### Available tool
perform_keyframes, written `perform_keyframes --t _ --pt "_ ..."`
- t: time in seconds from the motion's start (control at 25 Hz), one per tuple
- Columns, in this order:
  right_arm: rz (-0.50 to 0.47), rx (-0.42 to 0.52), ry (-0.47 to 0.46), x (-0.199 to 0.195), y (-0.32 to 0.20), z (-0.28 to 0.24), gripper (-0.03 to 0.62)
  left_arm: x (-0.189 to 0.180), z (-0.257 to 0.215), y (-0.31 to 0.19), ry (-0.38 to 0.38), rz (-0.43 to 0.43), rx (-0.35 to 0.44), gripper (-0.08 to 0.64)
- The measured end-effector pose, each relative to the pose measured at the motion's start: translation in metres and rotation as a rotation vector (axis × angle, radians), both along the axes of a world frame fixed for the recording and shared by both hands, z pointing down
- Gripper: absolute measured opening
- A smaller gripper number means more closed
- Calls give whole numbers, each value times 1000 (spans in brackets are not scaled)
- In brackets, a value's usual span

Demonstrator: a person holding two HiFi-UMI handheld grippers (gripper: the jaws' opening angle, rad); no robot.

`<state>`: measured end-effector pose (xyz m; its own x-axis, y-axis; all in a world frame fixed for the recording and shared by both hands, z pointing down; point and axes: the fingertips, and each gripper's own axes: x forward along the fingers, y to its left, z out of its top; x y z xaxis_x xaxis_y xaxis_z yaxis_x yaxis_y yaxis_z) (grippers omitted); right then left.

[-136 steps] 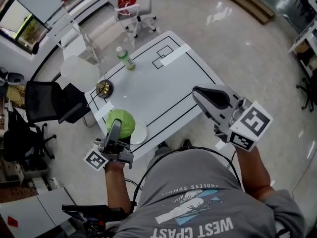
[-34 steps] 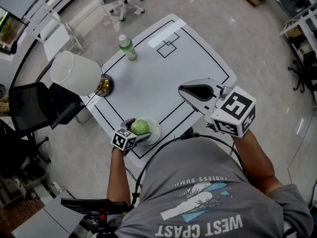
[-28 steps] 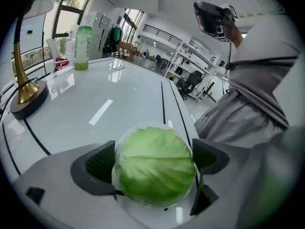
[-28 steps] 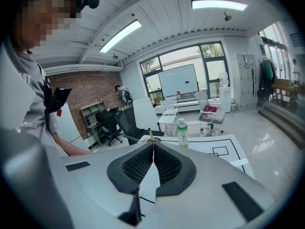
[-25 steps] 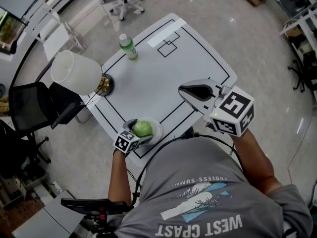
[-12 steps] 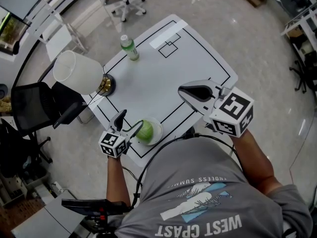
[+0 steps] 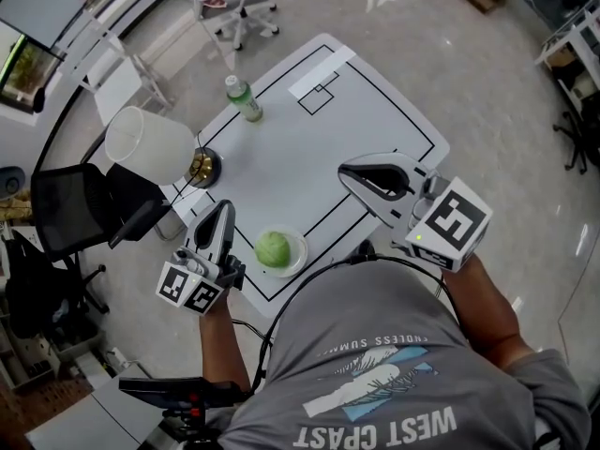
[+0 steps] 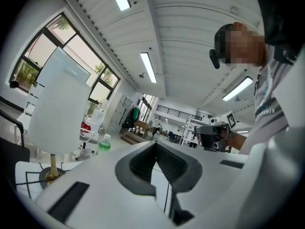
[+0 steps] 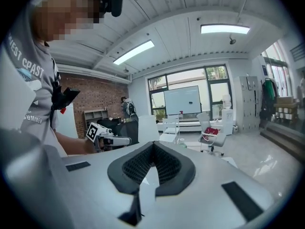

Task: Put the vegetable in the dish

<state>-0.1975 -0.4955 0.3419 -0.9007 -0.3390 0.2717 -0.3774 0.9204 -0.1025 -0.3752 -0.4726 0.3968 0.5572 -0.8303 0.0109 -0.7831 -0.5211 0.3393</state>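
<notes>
While the person stands at the table's (image 7: pixel 375 111) nearest corner, the head view shows the round green vegetable (image 7: pixel 273 249) lying in the white dish (image 7: pixel 299 248), which sits on the table just inside that corner. The left gripper (image 7: pixel 225 212) is held beside the dish, over the table edge that runs to the left corner. It is clear of the vegetable and touches nothing. The right gripper (image 7: pixel 345 175) hangs over the edge running to the right corner, well apart from the dish. A lamp (image 7: pixel 150 143) stands at the left corner, and a bottle (image 7: pixel 242 99) with a green label stands by the far-left edge. A strip of tape (image 7: pixel 320 71) lies near the far corner. A black chair (image 7: pixel 80 212) stands on the floor past the lamp.

From the left gripper view, the left jaws have just been closing. Their tips now meet with nothing between them, and only the bare tabletop shows through the hollow behind the tips. Lamp and bottle rise on the left of this view, the right gripper on the right, and neither dish nor vegetable shows here.

Seen from the right gripper view, the right jaws also stand together, tips touching, and they hold nothing. Beyond them on the left is the left gripper, and farther back a white chair (image 9: pixel 213 136) with something red on its seat stands before a row of windows (image 9: pixel 188 99).
</notes>
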Motion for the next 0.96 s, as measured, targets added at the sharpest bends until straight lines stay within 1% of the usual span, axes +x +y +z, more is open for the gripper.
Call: perform_keyframes --t 0.16,0.32,0.64,0.96 --pt "19 21 -29 14 -1 -8 7 16 -23 1 -24 20 44 8" --pt "28 27 -39 29 -2 -10 8 28 -35 3 -31 16 66 8" --pt "33 34 -54 57 -3 -12 6 49 -46 3 -33 2 83 8" --pt "36 37 -57 86 -1 -14 8 78 -52 3 -37 7 89 8"
